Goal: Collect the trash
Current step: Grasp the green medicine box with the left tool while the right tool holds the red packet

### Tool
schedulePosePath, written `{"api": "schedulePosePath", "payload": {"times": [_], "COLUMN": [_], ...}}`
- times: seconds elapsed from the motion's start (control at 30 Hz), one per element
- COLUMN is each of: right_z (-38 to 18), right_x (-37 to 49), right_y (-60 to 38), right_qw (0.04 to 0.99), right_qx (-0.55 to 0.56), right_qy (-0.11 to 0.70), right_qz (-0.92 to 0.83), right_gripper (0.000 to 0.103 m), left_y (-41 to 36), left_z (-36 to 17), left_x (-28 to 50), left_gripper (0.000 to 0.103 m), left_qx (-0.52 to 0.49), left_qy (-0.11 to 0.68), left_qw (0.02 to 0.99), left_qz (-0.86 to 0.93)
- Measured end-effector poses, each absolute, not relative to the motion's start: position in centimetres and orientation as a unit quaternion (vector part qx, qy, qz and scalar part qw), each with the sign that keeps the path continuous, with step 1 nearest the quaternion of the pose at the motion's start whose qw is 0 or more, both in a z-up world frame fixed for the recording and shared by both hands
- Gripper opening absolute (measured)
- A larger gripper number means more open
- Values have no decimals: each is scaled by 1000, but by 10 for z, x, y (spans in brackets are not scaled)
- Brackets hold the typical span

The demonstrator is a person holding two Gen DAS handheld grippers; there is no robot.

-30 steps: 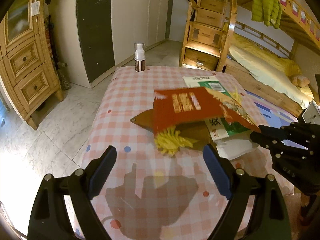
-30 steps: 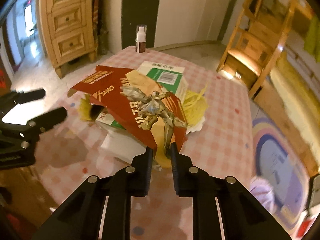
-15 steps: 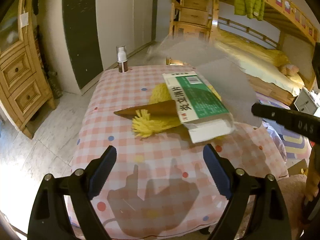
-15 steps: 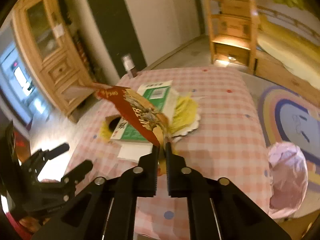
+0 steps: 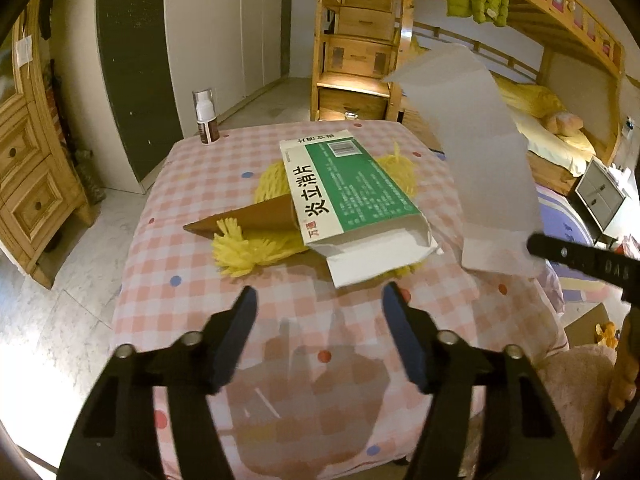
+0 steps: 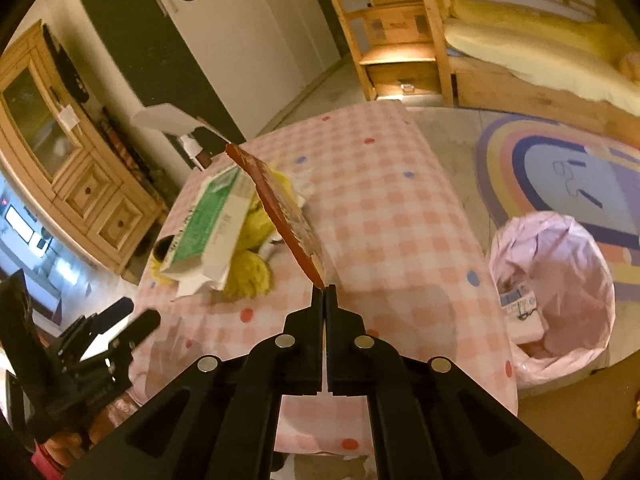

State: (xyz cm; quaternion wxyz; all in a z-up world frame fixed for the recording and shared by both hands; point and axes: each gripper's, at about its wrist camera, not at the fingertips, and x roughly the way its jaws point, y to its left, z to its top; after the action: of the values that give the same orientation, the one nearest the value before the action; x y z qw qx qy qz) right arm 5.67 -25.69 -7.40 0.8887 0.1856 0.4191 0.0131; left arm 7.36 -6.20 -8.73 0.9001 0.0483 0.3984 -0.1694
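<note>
One bench, draped in a pink checked cloth with coloured dots, carried everything, and places here are given from it. One bin lined with a pink bag stood on the floor just off the bench's right side, its mouth open upward with a piece of white packaging already inside; a stretch of bare floor and a rainbow rug lay beyond it. One green-and-white carton lay flat near the bench's middle, its torn open end toward the near edge. It rested on one heap of yellow yarn, and one brown cardboard cone poked out from under the carton's left side. One red flattened box was up off the bench above its middle, tilted, with its white inner face toward the left wrist camera; the right gripper had its jaws pressed shut on the box's lower corner. One small bottle with a white cap stood upright at the bench's far left corner, well apart from the pile. The left gripper hung over the near part of the bench with its jaws spread wide and nothing between them; bare cloth ran from them to the near edge.
</note>
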Motion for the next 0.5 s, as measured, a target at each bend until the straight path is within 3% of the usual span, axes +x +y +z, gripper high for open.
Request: {"api": "schedulePosePath", "payload": {"times": [0.17,0.37,0.5], "right_z": [-75,-78,-77], "right_x": [59,62,61], "right_y": [-265,-272,-272], "right_qw": [888,886,887], "right_qx": [194,205,205], "right_qy": [416,415,414], "right_qz": [14,17,20], "right_gripper": [1,1,1], "left_y": [-63,-80,-70], "left_z": [-85,-85,-89], "left_x": [92,102,94], "left_gripper": [51,59,61], "left_qx": [33,76,34], "left_qy": [400,394,407], "left_qw": [902,905,900], "left_qz": [-157,-144,-151]}}
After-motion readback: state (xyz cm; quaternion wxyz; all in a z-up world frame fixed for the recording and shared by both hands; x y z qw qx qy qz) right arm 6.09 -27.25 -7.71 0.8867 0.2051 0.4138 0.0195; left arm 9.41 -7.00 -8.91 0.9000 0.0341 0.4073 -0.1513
